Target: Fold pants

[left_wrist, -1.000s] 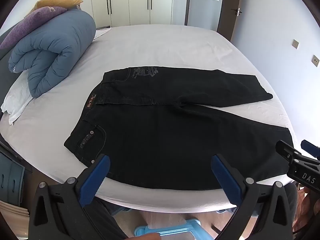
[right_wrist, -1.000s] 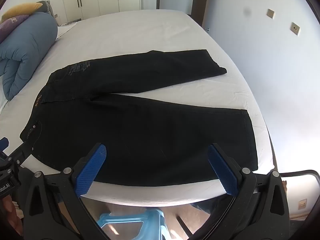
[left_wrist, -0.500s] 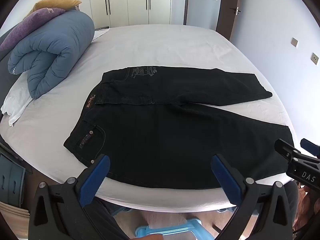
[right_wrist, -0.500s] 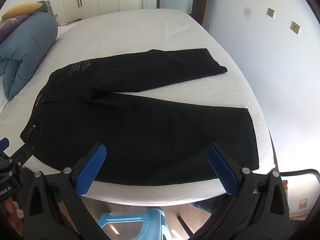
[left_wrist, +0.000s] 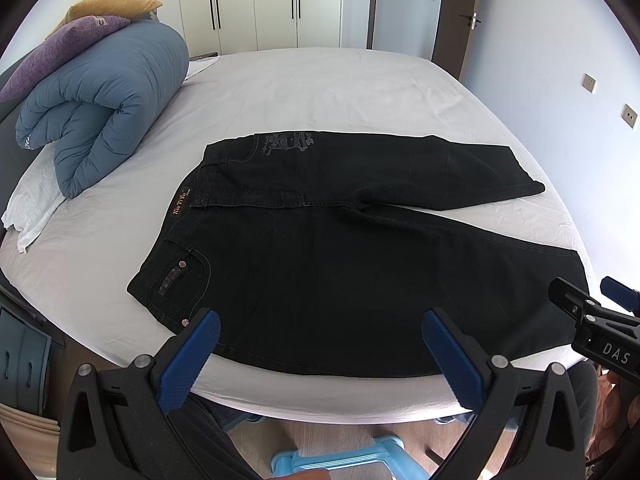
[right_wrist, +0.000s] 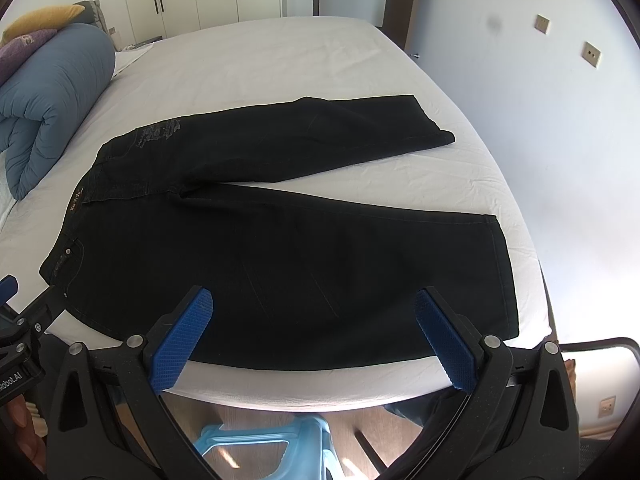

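Black pants (unfolded) on bed

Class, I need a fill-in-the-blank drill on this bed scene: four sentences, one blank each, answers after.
1. The pants are coloured ____.
2. They lie spread out on the ____.
3. Both the left gripper and right gripper are ____, holding nothing.
4. The rolled duvet is coloured ____.

Missing words: black; bed; open; blue

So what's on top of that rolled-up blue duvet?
A purple cushion rests on the blue duvet, with a mustard-yellow one above it. Their undersides and far sides are hidden.
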`<state>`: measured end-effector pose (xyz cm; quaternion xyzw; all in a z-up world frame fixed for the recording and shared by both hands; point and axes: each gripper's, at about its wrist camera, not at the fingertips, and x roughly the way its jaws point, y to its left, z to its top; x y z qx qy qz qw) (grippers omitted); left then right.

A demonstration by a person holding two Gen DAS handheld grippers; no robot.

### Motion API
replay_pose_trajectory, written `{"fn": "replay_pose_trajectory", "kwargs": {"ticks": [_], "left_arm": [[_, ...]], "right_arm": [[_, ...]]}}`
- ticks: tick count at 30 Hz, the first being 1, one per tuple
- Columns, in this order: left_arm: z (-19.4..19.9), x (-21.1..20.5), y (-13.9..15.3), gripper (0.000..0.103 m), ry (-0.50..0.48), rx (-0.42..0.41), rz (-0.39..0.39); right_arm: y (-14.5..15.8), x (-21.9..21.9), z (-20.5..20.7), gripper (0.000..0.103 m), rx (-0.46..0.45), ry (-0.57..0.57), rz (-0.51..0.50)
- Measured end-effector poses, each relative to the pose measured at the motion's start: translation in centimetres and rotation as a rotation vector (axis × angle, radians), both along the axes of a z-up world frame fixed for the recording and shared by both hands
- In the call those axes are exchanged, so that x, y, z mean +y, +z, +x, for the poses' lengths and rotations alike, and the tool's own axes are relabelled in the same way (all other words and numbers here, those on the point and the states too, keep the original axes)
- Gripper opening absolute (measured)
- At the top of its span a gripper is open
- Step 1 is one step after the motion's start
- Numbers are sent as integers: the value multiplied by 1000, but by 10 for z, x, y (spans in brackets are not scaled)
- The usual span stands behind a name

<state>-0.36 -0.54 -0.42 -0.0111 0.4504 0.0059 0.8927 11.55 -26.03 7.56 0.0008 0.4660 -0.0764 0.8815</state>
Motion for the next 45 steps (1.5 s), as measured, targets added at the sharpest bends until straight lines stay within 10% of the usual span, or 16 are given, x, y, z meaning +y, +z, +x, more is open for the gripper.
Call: {"fn": "replay_pose_trajectory", "kwargs": {"ticks": [45], "left_arm": [[0,1,-2,103,-2,5,1]], "right_arm": [[-11,5,-8,103,10,1,5]]}}
